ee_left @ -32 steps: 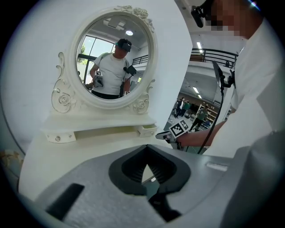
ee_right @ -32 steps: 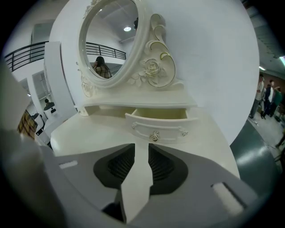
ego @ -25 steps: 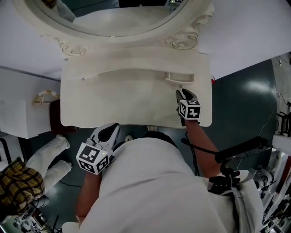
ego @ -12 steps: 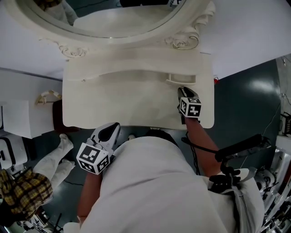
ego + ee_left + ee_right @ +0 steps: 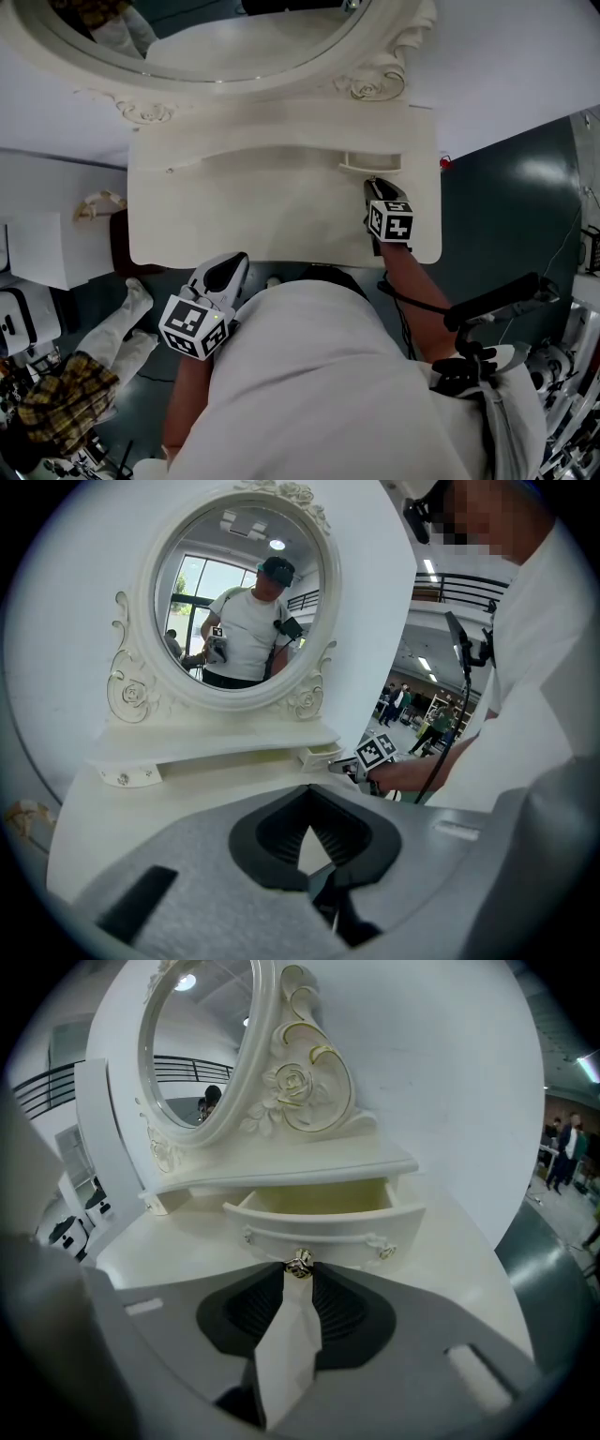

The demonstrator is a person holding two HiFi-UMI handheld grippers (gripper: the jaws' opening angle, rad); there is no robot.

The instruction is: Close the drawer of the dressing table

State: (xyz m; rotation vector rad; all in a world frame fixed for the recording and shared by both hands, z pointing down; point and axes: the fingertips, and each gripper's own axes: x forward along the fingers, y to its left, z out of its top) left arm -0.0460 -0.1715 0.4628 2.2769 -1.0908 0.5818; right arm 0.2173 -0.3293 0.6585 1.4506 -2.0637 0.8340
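At the far left, a yellow plaid cloth (image 5: 54,401) lies on the floor beside the furniture. The left gripper (image 5: 223,269) hangs off the front edge of the cream-white dressing table (image 5: 262,211), above the dark floor and just beside the person's white shirt (image 5: 309,384). Its jaws are clenched tip to tip with nothing between them. Its cube (image 5: 192,326) carries black-and-white square marker patterns.

The table's surface runs back to a low shelf under an oval mirror in a carved, rose-scrolled frame (image 5: 239,602). The glass reflects a person in a white T-shirt and dark cap.

Right of centre, under the shelf, the small cream drawer with a curved front (image 5: 319,1215) stands pulled out, and its pale yellow inside shows from above. The right gripper (image 5: 372,186) reaches over the surface to the drawer's front. Its jaws are grasping the little round gold-and-white knob (image 5: 300,1263) at the middle of that front, one tip on either side. A second patterned marker cube (image 5: 391,220) sits behind those jaws. To the right of the table lies dark green floor (image 5: 506,216).
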